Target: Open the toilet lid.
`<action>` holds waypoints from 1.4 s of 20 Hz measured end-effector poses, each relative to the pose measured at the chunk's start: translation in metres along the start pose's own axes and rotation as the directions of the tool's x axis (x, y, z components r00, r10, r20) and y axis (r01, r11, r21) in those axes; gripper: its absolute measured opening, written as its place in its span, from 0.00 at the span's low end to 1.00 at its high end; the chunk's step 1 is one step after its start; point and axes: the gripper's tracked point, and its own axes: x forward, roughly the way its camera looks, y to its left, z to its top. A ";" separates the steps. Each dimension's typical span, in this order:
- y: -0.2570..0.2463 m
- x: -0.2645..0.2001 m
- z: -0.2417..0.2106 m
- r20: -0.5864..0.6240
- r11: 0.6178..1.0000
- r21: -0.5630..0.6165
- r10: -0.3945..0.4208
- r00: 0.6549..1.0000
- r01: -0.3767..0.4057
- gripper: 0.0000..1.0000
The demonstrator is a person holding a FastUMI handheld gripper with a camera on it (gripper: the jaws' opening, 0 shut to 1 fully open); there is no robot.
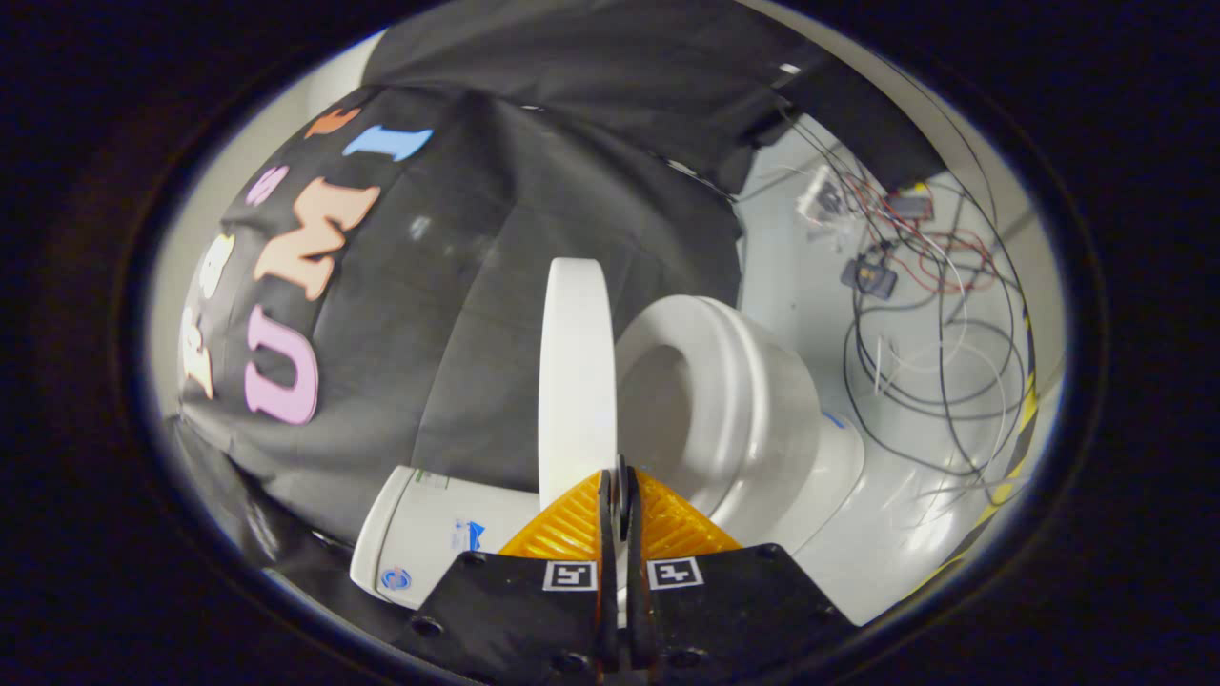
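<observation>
The white toilet lid [576,381] is lifted off the seat and I see it nearly edge-on, running straight ahead from my fingertips. To its right, the white seat and bowl [724,400] lie uncovered, with the bowl's opening showing. My gripper [618,488] is shut at the lid's near edge, and a thin pale sliver of the rim shows pinched between the two fingers. The white tank [419,534] lies just left of the fingers, against the black cloth.
Black cloth [457,286] hangs behind the lid and tank. To the right of the bowl, a white surface [810,286] carries loose wires [915,362] and small electronic parts [869,276]. A yellow-black striped strip [1025,419] runs along the far right.
</observation>
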 end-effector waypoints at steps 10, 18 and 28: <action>0.134 -0.027 -0.011 0.057 0.928 -0.358 0.131 0.990 -0.102 0.07; 0.203 -0.034 -0.044 -0.052 0.745 -0.629 0.244 0.968 -0.222 0.12; 0.264 -0.034 -0.099 -0.231 0.472 -0.794 0.351 0.908 -0.384 0.12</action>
